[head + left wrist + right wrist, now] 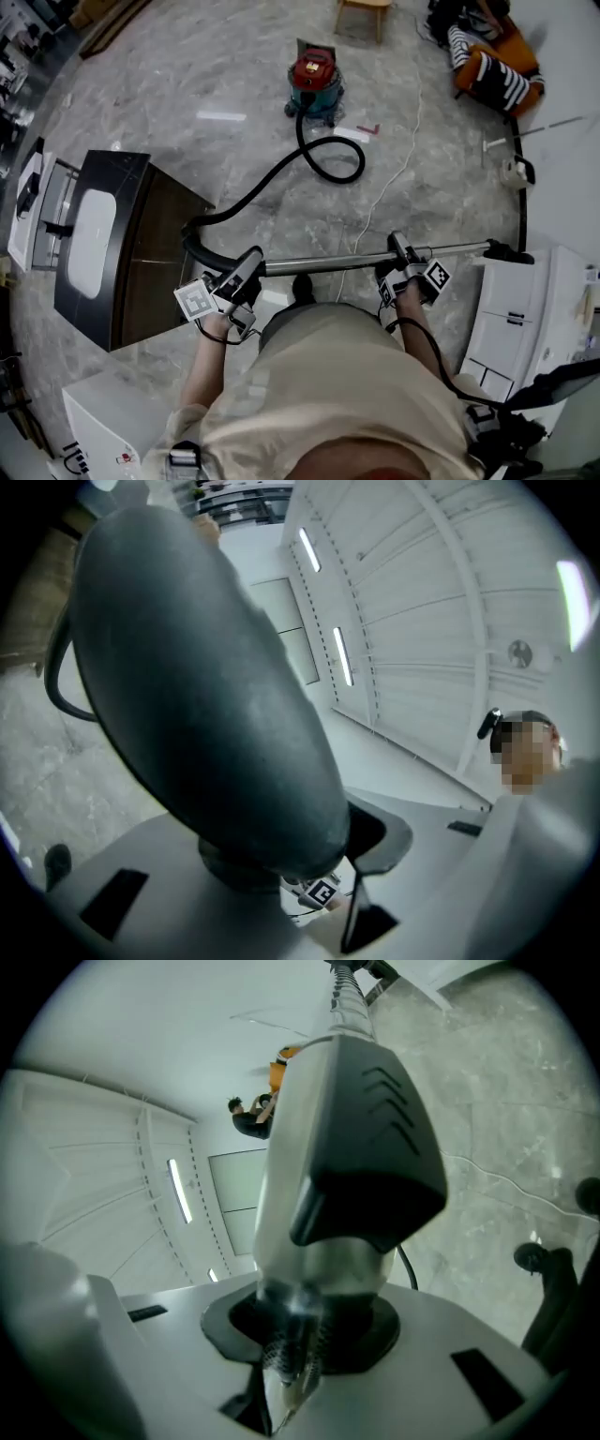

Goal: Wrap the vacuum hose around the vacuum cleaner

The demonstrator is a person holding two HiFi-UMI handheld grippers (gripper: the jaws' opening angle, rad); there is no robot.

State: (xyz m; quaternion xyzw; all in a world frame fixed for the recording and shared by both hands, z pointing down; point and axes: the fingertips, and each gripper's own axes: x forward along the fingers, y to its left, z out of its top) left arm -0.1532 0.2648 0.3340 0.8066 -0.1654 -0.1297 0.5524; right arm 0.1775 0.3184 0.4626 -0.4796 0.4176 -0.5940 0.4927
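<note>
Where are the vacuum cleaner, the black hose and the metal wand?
vacuum cleaner [314, 73], head view, on its red lid.
black hose [265, 178], head view, on the straight stretch past its loop.
metal wand [323, 263], head view, on the middle of its shiny tube.

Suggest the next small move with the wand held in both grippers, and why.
Probably carry the wand forward toward the vacuum cleaner. The left gripper grips its black handle and the right gripper grips farther along it. The vacuum cleaner stands well ahead, and the hose lies looped on the floor.
</note>
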